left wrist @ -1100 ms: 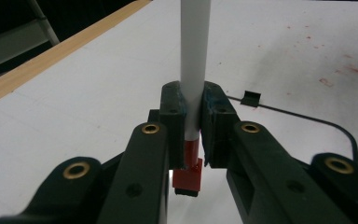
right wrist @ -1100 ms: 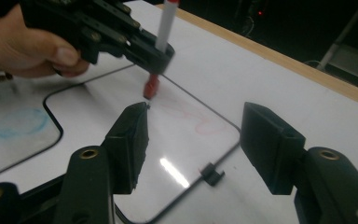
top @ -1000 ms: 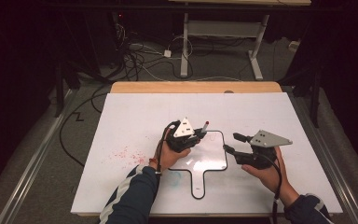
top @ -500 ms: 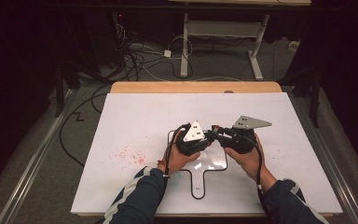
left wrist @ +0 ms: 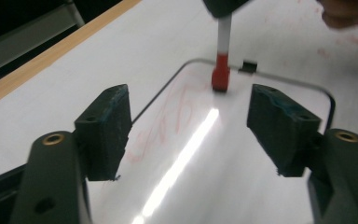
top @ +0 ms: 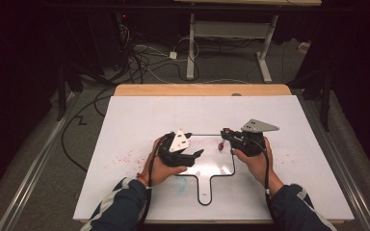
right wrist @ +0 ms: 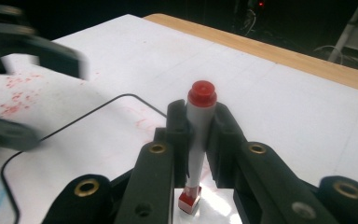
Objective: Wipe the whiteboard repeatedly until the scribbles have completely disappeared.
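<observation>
A small glossy whiteboard [top: 217, 166] with a black rim and a handle lies on the white table top. Red scribbles [left wrist: 177, 107] mark it. My right gripper [top: 226, 137] has just been closing and is shut on a marker [top: 221, 143] with red ends, held upright over the board's far right corner. In the right gripper view the marker [right wrist: 200, 135] stands between the pads of that gripper [right wrist: 198, 116]. My left gripper [top: 197, 155] has just been opening. Its jaws [left wrist: 191, 121] stand wide apart over the board [left wrist: 242, 154] with nothing between them, the marker [left wrist: 222, 56] beyond.
A white sheet [top: 139, 120] covers the table, with a wooden strip [top: 202, 90] along the far edge. Red specks [top: 125, 156] lie left of the board and a blue smudge [top: 180, 182] sits by its handle. Cables and desk legs stand on the floor behind.
The marker passed from my left gripper to my right. The two grippers met over the board, the right shut on the marker, and the left opened and drew back to the left.
</observation>
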Demonstrator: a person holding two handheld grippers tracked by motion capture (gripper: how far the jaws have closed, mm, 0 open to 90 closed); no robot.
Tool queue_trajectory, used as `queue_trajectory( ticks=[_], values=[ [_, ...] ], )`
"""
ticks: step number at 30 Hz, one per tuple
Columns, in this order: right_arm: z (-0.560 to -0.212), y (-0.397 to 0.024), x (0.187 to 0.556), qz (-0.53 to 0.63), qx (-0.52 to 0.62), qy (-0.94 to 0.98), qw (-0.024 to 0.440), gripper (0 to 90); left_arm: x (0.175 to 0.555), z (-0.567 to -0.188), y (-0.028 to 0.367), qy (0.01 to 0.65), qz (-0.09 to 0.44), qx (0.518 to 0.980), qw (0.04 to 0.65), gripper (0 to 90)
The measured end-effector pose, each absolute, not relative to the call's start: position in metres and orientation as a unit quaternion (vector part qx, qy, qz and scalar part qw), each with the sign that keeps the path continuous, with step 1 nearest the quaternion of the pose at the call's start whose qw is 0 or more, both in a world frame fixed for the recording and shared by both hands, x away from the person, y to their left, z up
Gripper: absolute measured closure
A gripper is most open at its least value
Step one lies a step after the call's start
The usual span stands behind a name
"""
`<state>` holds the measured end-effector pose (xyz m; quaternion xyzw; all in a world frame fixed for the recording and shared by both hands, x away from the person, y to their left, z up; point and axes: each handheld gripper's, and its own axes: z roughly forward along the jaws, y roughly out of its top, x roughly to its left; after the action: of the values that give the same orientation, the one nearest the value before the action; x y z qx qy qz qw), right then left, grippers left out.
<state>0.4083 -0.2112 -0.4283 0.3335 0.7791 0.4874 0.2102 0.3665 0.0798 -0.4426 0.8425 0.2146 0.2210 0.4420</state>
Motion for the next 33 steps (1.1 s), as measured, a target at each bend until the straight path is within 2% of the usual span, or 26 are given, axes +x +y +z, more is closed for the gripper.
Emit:
queue_trajectory(
  ticks=[5,8,13,17,21,26,29,33],
  values=[
    [-0.431,-0.215,0.415,0.483,0.342,0.773,0.229,81.3,0.331,-0.456,0.124,0.239,0.232,0.846,0.415,20.3],
    [-0.431,-0.210,0.417,0.480,0.334,0.776,0.235,81.4,0.310,-0.466,0.148,0.258,0.235,0.845,0.406,20.2],
    [-0.431,-0.196,0.422,0.485,0.334,0.777,0.223,81.4,0.291,-0.471,0.176,0.296,0.233,0.832,0.406,19.9],
    [-0.432,-0.180,0.423,0.488,0.326,0.783,0.207,81.4,0.288,-0.472,0.181,0.305,0.234,0.829,0.406,19.9],
    [-0.431,-0.170,0.423,0.477,0.309,0.793,0.220,81.4,0.288,-0.473,0.179,0.300,0.234,0.833,0.402,19.9],
    [-0.428,-0.186,0.427,0.454,0.325,0.791,0.249,81.4,0.288,-0.473,0.179,0.301,0.228,0.833,0.404,19.9],
    [-0.426,-0.197,0.431,0.428,0.331,0.791,0.284,81.4,0.289,-0.474,0.177,0.299,0.229,0.835,0.401,20.0],
    [-0.427,-0.199,0.431,0.434,0.336,0.786,0.283,81.4,0.290,-0.474,0.176,0.296,0.227,0.838,0.398,19.9]
  ],
)
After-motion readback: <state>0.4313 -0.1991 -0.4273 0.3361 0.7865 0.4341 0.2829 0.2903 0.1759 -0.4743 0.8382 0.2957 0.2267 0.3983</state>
